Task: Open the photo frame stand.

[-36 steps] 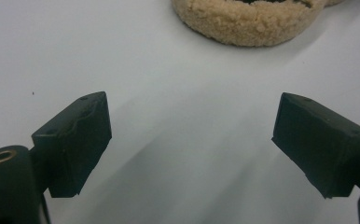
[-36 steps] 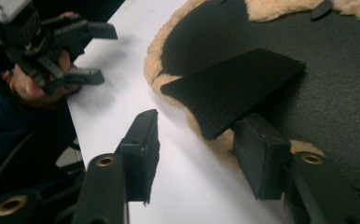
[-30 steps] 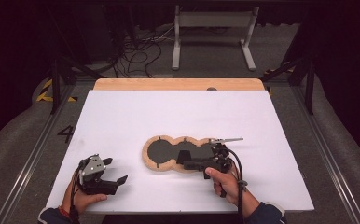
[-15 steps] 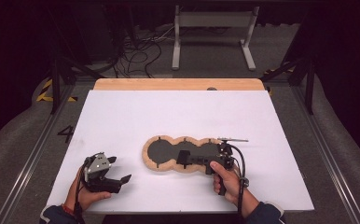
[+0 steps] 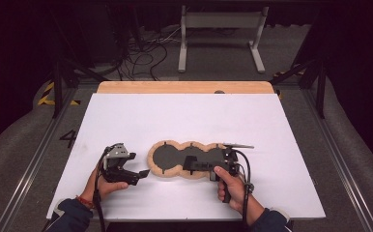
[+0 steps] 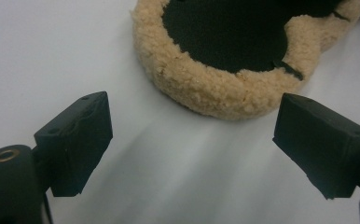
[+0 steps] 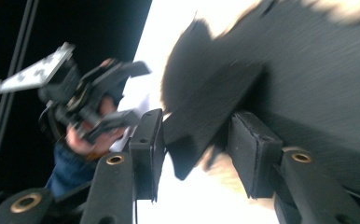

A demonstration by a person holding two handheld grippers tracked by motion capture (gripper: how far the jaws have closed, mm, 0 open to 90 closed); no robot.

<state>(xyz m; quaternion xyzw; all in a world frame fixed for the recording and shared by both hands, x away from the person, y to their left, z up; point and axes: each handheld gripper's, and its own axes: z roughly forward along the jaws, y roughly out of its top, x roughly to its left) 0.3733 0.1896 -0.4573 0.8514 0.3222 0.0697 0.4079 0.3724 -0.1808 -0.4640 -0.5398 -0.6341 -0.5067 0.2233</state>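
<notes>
**My right gripper grips a black flap in the fleece-rimmed tray**

My right gripper (image 5: 190,164) reaches left over the tan fleece-rimmed tray (image 5: 171,145), and in the right gripper view its jaws stand narrow around a thin black flap (image 7: 206,114), one pad on each side of it. The view is blurred, so I cannot tell whether the flap is loose or part of the dark lining. My left gripper (image 5: 143,173) sits just left of the tray with its jaws spread wide, holding nothing; its tips are near the tray's left lobe without touching it.

The tray has three joined round hollows with dark bottoms, and it lies directly between my two grippers. Nothing else stands near them on the white table sheet (image 5: 184,116). Beyond the sheet, ahead of my grippers, runs a strip of bare wood (image 5: 184,87), then a dark floor with cables (image 5: 141,53) and a pale metal stand (image 5: 222,29).

The left gripper view brings out the curly fleece rim (image 6: 215,91) and small slits in it. The right gripper view also catches my left hand (image 7: 92,137) and its gripper farther off.
</notes>
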